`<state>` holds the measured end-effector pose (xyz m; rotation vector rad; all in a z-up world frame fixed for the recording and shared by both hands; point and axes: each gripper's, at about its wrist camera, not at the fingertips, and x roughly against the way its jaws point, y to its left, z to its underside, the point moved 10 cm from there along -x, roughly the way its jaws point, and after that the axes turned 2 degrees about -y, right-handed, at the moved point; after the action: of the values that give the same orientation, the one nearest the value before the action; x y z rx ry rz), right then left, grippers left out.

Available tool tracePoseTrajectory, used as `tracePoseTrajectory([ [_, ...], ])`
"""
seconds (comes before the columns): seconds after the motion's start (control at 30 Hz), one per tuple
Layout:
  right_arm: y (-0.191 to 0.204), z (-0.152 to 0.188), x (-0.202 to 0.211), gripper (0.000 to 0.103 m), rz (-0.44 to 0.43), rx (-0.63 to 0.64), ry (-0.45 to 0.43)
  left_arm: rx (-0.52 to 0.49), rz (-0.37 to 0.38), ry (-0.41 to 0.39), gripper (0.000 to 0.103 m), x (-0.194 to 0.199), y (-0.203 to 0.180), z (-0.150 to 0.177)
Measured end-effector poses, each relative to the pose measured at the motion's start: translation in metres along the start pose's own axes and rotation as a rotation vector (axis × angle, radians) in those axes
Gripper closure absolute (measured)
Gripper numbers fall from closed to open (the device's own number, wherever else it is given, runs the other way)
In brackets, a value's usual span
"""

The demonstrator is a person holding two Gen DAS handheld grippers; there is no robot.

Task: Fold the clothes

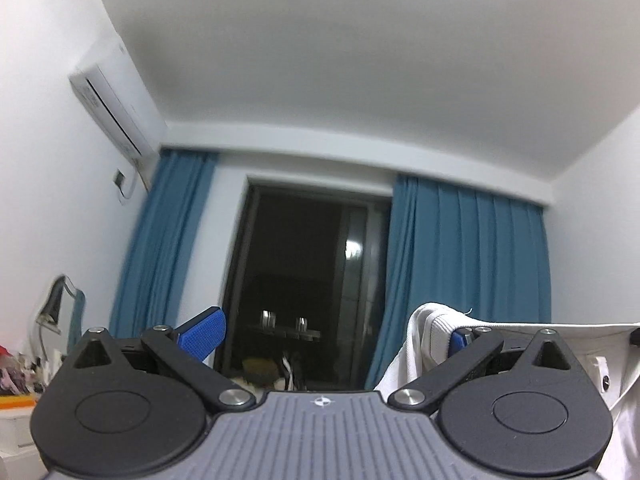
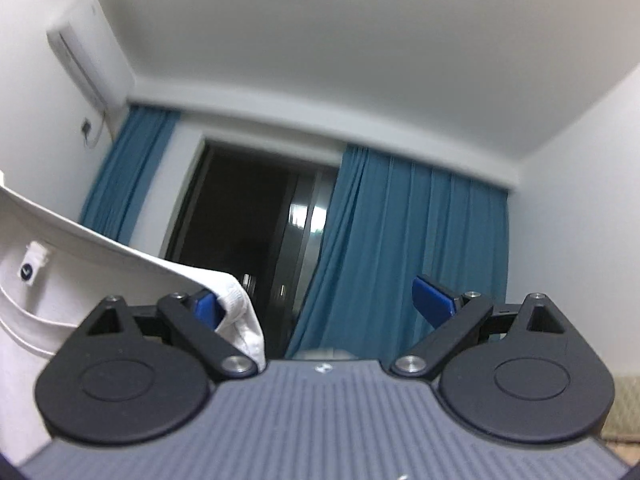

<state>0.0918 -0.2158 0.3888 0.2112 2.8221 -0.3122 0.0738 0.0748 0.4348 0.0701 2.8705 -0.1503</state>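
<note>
A white garment hangs stretched between the two grippers, held up in the air. In the left wrist view its ribbed edge drapes over my left gripper's right blue finger. My left gripper has its jaws wide apart; the left blue finger is bare. In the right wrist view the garment with a small label drapes over my right gripper's left blue finger. My right gripper also has its jaws wide apart; its right finger is bare.
Both cameras tilt up at the ceiling. Ahead are a dark window between blue curtains, and a wall air conditioner at upper left. A cluttered shelf and a lamp stand at the left.
</note>
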Motion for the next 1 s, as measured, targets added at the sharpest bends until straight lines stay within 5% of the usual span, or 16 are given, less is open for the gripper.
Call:
tracePoseTrajectory([
  [0.1,0.004,0.069,-0.047,0.007,-0.005,-0.019,0.132,0.012,0.010,0.116,0.000,-0.058,-0.004,0.082],
  [0.3,0.026,0.228,-0.174,0.007,0.046,0.019,0.306,-0.058,-0.105,0.271,0.000,-0.212,-0.006,0.261],
  [0.5,0.050,0.408,-0.303,0.007,0.119,-0.006,0.432,-0.027,-0.160,0.406,0.000,-0.362,-0.007,0.462],
  [0.63,0.071,0.536,-0.369,0.007,0.140,-0.030,0.562,-0.048,-0.153,0.593,0.000,-0.428,0.002,0.623],
  [0.8,0.104,0.681,-0.391,0.007,0.005,-0.087,0.859,-0.037,-0.112,0.869,0.000,-0.477,0.038,0.775],
  [0.9,0.126,0.718,-0.386,0.007,-0.135,-0.077,1.023,-0.089,-0.056,1.047,0.002,-0.490,0.043,0.823],
  [1.0,0.144,0.725,-0.385,0.007,-0.275,-0.043,1.154,-0.230,0.011,1.157,0.003,-0.497,0.037,0.834],
])
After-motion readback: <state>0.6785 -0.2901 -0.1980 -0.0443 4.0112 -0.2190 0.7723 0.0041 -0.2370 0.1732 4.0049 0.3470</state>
